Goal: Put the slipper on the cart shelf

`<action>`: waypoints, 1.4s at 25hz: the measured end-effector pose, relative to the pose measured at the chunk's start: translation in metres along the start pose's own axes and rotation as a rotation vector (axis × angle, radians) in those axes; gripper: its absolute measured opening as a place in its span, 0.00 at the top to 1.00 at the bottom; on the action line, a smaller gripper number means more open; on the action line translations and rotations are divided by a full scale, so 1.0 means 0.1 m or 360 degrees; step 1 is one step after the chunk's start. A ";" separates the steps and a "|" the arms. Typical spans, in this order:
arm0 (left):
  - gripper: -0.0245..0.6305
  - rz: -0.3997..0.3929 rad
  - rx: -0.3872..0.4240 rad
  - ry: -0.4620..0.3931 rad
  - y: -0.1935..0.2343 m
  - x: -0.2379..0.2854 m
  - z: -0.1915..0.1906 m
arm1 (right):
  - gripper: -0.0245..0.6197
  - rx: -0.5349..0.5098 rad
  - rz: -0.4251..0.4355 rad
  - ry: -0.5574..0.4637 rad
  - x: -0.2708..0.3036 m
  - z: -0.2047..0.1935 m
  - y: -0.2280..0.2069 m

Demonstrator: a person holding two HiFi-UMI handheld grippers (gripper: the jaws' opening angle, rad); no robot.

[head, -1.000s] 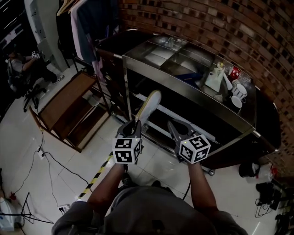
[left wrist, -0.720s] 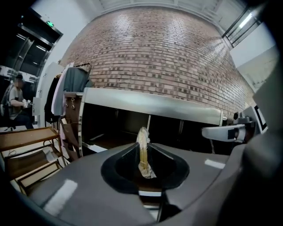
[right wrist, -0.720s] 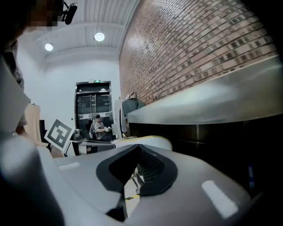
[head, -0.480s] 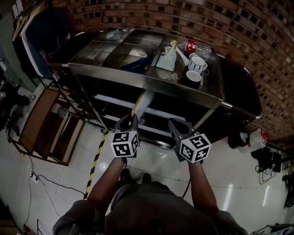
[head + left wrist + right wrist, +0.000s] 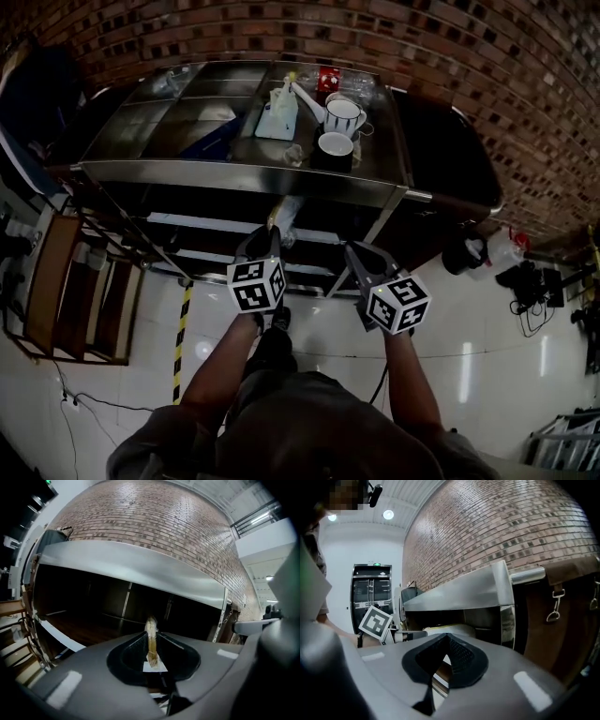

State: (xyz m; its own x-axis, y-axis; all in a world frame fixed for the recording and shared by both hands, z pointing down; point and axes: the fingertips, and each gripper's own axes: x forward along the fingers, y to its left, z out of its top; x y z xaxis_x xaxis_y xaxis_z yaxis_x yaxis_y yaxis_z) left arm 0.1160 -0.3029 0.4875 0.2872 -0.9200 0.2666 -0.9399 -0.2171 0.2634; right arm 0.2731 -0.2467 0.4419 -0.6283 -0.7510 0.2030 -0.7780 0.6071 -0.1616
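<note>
One slipper (image 5: 286, 213), edge-on, pinched in left gripper (image 5: 266, 238), toe reaching under top of one steel cart (image 5: 234, 172), above its shelf (image 5: 89, 631); contact unclear. Right gripper (image 5: 359, 258) beside it, jaw tips seemingly together, nothing between. On cart top: two mugs (image 5: 343, 114) (image 5: 335, 148), one red can (image 5: 328, 78).

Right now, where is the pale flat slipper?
The pale slipper is near the centre of the head view, clamped in the left gripper, its far end poking under the front edge of the steel cart.

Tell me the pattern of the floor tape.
The floor tape is striped yellow and black, clearest in the head view.
</note>
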 end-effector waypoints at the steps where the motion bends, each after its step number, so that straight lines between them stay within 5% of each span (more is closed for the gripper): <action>1: 0.87 -0.0010 -0.0001 0.0002 -0.04 0.05 -0.02 | 0.96 0.0004 -0.0020 -0.0001 -0.03 -0.01 -0.06; 27: 0.86 0.0072 0.0065 0.0245 -0.19 0.92 -0.83 | 0.96 0.0010 -0.0032 0.0058 0.14 -0.02 -0.54; 35: 0.78 0.0043 0.0159 0.0327 -0.12 1.05 -0.90 | 0.96 0.0015 0.0003 0.0055 0.25 0.00 -0.52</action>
State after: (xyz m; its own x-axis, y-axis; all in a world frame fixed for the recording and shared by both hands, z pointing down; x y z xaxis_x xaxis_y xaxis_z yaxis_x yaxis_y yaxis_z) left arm 0.1739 -0.3678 0.5956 0.2835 -0.8423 0.4584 -0.9585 -0.2339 0.1631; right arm 0.2975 -0.2973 0.4549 -0.6292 -0.7404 0.2363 -0.7770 0.6058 -0.1708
